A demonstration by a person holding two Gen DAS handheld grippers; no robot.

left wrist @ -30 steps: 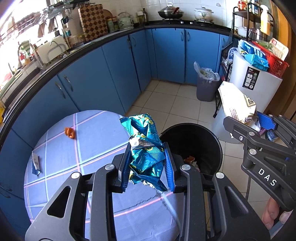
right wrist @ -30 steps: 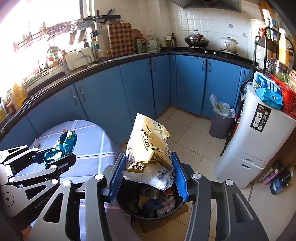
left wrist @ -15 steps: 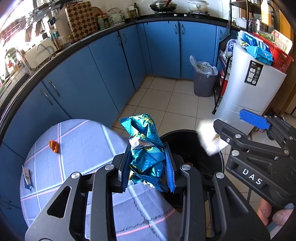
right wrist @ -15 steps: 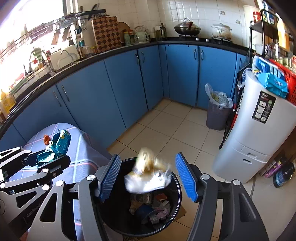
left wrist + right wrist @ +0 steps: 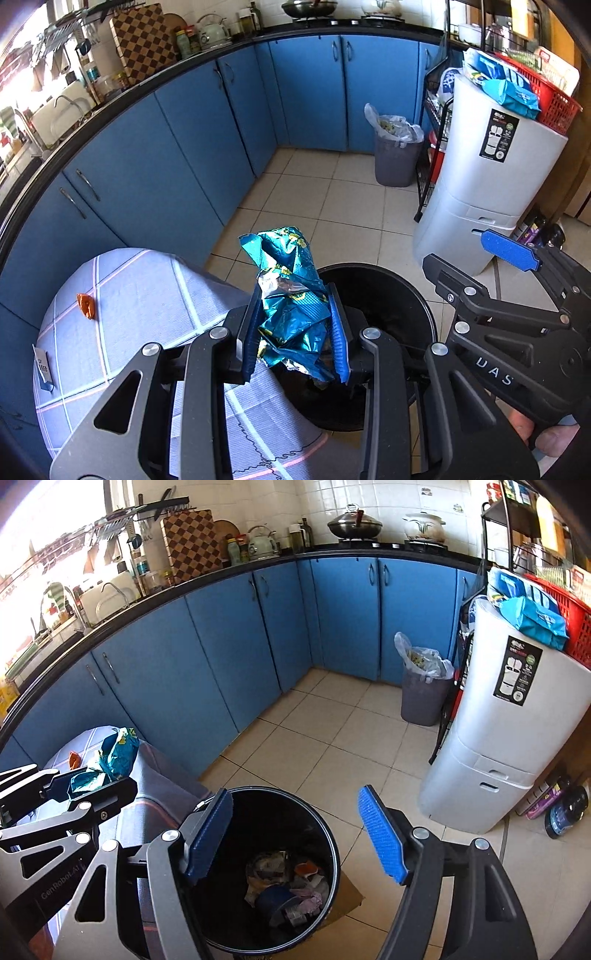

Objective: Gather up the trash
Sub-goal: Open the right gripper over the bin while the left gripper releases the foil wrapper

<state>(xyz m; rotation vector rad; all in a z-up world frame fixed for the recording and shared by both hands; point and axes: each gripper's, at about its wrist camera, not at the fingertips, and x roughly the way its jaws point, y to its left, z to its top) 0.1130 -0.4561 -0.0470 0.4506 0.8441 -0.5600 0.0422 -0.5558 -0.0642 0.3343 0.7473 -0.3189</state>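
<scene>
My left gripper [image 5: 293,325] is shut on a crumpled blue foil wrapper [image 5: 288,266], which hangs over the near rim of the black bin [image 5: 373,267]. The right wrist view shows that wrapper [image 5: 118,753] in the left gripper [image 5: 74,786] beside the table edge. Over the bin [image 5: 334,849] my right gripper [image 5: 295,834] has its jaws opening, with nothing between them. Several pieces of trash [image 5: 288,882] lie at the bottom of the bin. An orange scrap [image 5: 85,304] and a small white packet [image 5: 42,365] lie on the checked tablecloth [image 5: 140,295].
A grey bin with a plastic liner [image 5: 395,162] stands by the blue cabinets [image 5: 184,147]. A tall white container [image 5: 491,177] with a red basket [image 5: 554,99] on top stands to the right. Tiled floor lies between them. A hand [image 5: 546,439] holds the right gripper.
The yellow and white bag left the right gripper's jaws and fell into the black bin as they opened. Both grippers moved lower and closer to the bin.
</scene>
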